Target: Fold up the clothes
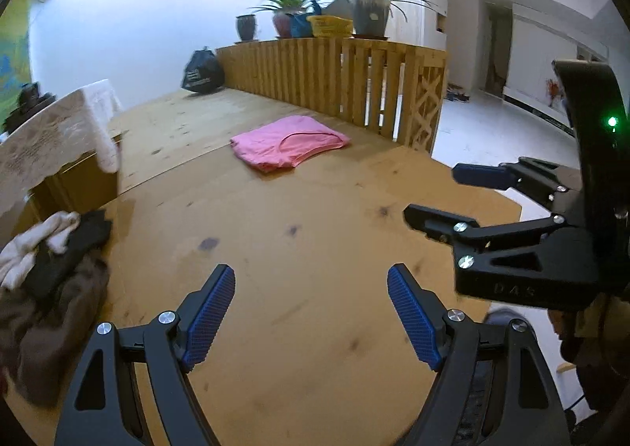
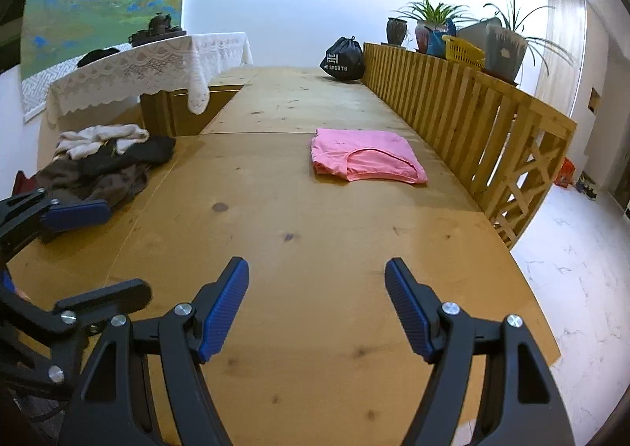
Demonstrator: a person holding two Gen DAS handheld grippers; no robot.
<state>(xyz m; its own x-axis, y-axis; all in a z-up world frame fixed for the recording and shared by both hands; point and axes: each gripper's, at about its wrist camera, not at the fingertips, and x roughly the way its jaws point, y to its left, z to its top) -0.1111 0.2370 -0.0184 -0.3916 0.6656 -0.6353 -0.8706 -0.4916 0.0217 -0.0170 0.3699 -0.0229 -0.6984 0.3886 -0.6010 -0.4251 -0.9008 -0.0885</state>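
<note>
Left claw and right claw are both hanging released over the bare bench, gripping nothing. Folded pink garment is lying well ahead of both; unfolded clothes heap, possibly three items, is sitting ahead-left.

Left gripper: fingers spread wide, nothing between, angled downward. Right gripper: fingers likewise apart, empty, same downward tilt. Grippers side by side, each beside other's fingers, not touching.
</note>
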